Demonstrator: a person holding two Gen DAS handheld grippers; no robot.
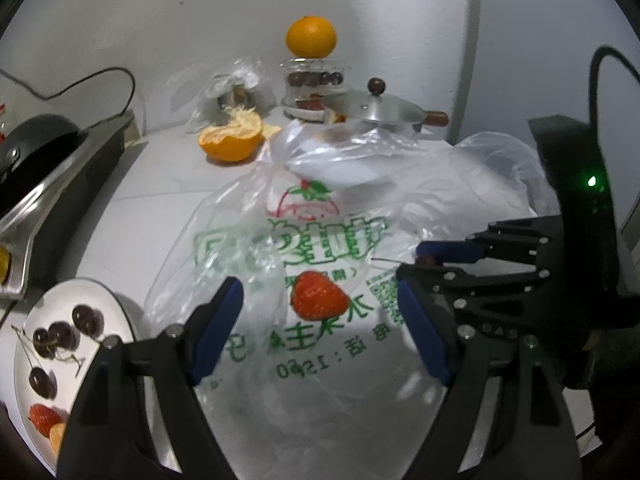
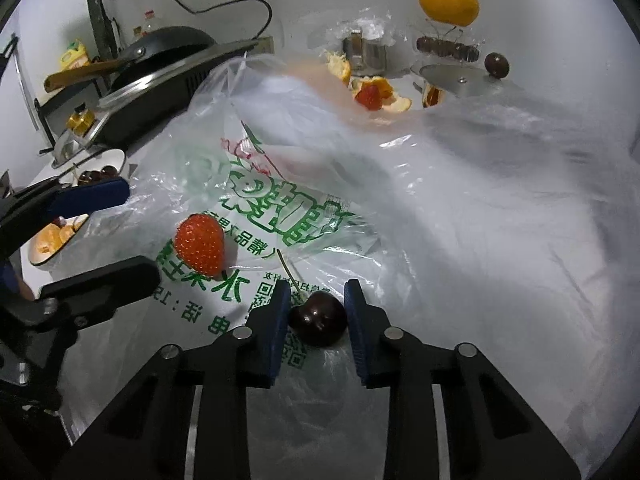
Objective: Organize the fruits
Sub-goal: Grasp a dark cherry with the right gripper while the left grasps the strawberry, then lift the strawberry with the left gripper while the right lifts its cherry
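A dark cherry with a thin stem lies on a printed clear plastic bag, and my right gripper is shut on it, blue pads pressing both sides. A red strawberry lies on the bag to the left of it. In the left wrist view the strawberry sits between the wide-apart fingers of my left gripper, which is open and touches nothing. My right gripper shows at the right there. A white plate at lower left holds several cherries, a strawberry and orange segments.
A whole orange sits on a glass jar of cherries at the back. Beside it are a peeled orange, crumpled plastic and a steel pot lid. A stove with a black pan stands on the left.
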